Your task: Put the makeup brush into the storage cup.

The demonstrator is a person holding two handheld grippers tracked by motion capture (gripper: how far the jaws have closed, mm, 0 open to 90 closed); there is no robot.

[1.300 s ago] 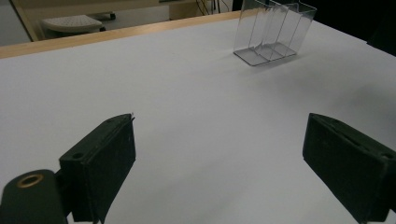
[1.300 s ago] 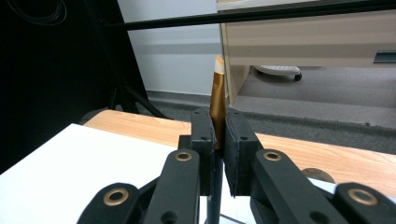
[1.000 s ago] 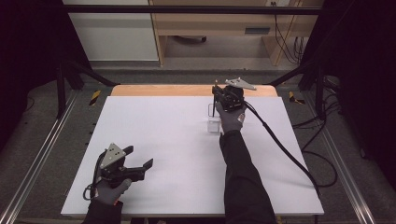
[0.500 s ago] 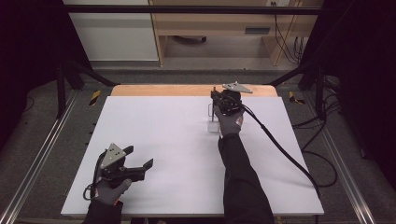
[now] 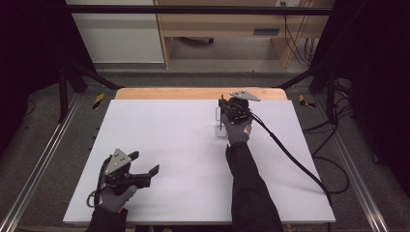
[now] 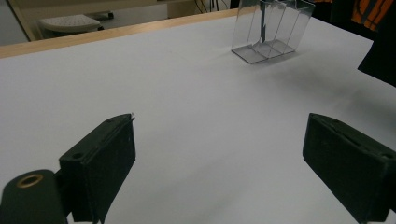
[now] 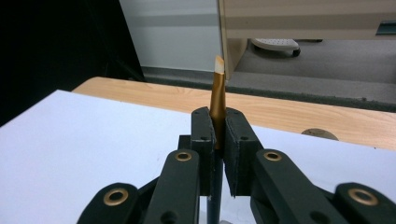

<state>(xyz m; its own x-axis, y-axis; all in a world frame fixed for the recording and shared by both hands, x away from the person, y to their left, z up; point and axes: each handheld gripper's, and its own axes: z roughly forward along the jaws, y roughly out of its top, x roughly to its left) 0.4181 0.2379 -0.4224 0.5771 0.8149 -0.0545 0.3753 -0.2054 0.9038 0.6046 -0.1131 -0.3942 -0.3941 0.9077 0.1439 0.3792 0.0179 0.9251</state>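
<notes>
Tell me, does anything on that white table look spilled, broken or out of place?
Nothing stands out. The clear holder stands upright on the white table, with no spill or damage visible. The right gripper pinches a gold-coloured pen above it; the left gripper rests open.

White table (image 5: 174, 145) — clear compartment box (image 6: 272, 29) standing.

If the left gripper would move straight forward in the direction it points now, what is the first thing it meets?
Probably nothing soon: ahead of the open left gripper lies bare white table. The clear divided holder stands farther off, somewhat right of the line, so it may be passed; depth is hard to judge.
</notes>
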